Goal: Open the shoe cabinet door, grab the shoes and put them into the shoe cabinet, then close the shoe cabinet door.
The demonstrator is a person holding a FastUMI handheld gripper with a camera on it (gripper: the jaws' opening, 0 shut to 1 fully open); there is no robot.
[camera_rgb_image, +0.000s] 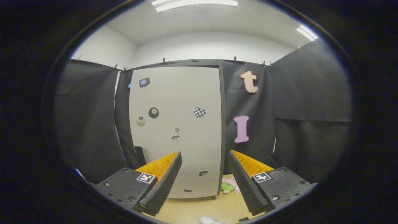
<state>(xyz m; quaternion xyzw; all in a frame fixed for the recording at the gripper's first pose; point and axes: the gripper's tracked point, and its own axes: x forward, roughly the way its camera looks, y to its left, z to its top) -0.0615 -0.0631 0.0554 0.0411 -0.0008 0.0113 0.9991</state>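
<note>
Your gripper (203, 171) faces the tall pale-grey stickered shoe cabinet door (177, 130), shut.
Jaws apart, empty; a pink-and-green shoe (229, 186) lies at the door's right foot.

I am looking at black cloth (304, 102) hanging all around the booth, clipped along its top edge. Above it a white wall (211, 46) is rising to the ceiling, where two strip lights (194, 3) are glowing. Low down, a small pink and green soft toy (229, 186) is lying on the pale wooden floor (199, 208), against the cloth.
</note>
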